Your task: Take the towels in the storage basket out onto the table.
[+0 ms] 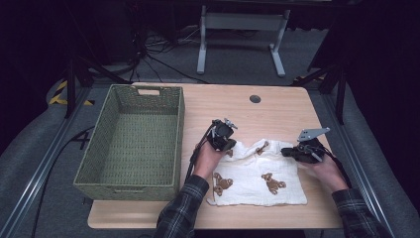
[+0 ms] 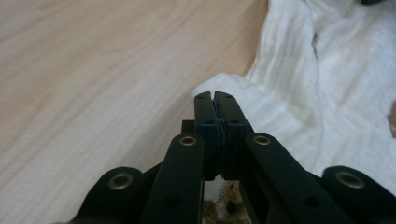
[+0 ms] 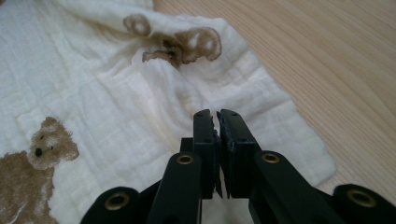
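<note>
Left gripper (image 2: 215, 95): jaws pressed together at the edge of the white bear-print muslin cloth (image 2: 299, 98); grip unclear.
Right gripper (image 3: 215, 114): jaws nearly closed over the cloth; grip unclear.

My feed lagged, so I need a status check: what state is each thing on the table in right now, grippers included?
Left gripper: shut, tips at the cloth's edge; whether it pinches fabric cannot be told.
Right gripper: shut, over the cloth's opposite edge; grip likewise unclear.
Bear-print cloth: lying on the table, rumpled, far edge bunched up.
Woven basket: upright, empty.
Table: bare wood beyond the cloth.
</note>
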Available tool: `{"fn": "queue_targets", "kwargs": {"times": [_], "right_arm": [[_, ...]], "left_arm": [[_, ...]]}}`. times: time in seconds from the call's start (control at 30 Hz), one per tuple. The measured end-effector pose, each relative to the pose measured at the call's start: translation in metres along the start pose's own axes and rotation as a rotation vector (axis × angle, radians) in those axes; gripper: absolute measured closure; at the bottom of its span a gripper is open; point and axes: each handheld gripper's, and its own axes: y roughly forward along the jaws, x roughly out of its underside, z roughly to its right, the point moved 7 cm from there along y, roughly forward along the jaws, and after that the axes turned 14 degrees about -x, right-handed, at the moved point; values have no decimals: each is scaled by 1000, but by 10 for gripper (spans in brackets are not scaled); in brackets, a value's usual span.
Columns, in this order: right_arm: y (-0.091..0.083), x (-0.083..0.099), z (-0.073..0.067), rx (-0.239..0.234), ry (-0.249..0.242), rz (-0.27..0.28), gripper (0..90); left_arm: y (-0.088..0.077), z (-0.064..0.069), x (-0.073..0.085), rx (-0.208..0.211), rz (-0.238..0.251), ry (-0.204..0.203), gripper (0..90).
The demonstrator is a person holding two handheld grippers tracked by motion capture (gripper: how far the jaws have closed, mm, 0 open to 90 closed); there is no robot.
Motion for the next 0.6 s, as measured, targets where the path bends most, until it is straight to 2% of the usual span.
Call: {"fn": "queue_targets", "kwargs": {"times": [0.1, 0.13, 0.17, 0.3, 0.4, 0.5, 0.6], "right_arm": [[1, 0, 6, 12, 14, 4, 866], [1, 0, 9, 20, 17, -4, 870], [1, 0, 12, 33, 17, -8, 876], [1, 1, 21, 37, 41, -1, 889], [6, 4, 24, 37, 53, -23, 891], [9, 5, 30, 39, 65, -29, 893], [10, 2, 37, 62, 67, -27, 895]], "left_arm": [[1, -11, -5, -41, 18, -25, 888], [1, -13, -7, -50, 27, -50, 888], [1, -17, -8, -55, 25, -42, 888], [5, -28, -11, -107, 35, -66, 888], [7, -37, -12, -145, 33, -72, 889], [10, -41, -12, -150, 37, -96, 889], [13, -42, -11, -149, 32, -103, 888]]}}
